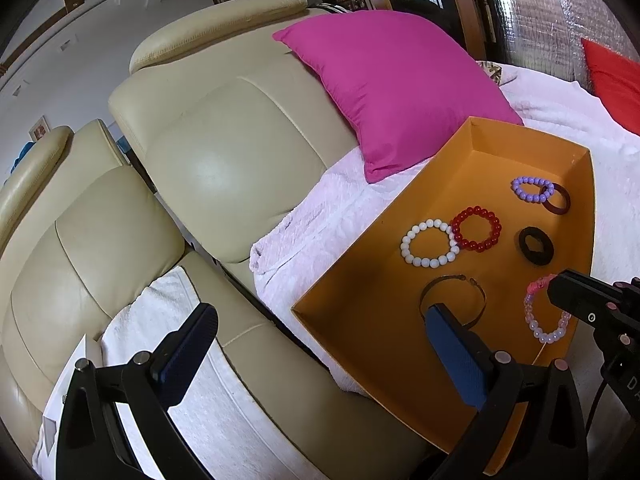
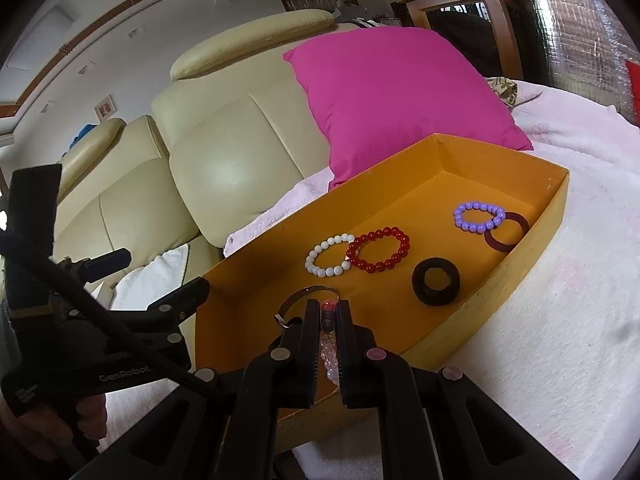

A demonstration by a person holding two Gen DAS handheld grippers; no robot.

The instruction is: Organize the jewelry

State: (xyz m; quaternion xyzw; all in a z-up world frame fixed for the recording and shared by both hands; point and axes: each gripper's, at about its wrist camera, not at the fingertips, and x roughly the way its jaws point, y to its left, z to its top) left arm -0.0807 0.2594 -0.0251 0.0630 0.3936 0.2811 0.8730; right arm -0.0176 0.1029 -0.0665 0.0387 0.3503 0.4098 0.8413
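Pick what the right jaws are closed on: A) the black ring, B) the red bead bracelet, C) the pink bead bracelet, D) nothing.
C: the right gripper has its jaws pinched on the pink bead bracelet over the orange box, while the red bracelet lies free.

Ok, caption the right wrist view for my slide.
Right gripper pinches a pink beaded bracelet over the orange tray.

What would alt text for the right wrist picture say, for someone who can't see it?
The right gripper is shut on a pale pink bead bracelet over an orange tray on a white blanket. The tray also holds white, red and purple bead bracelets.
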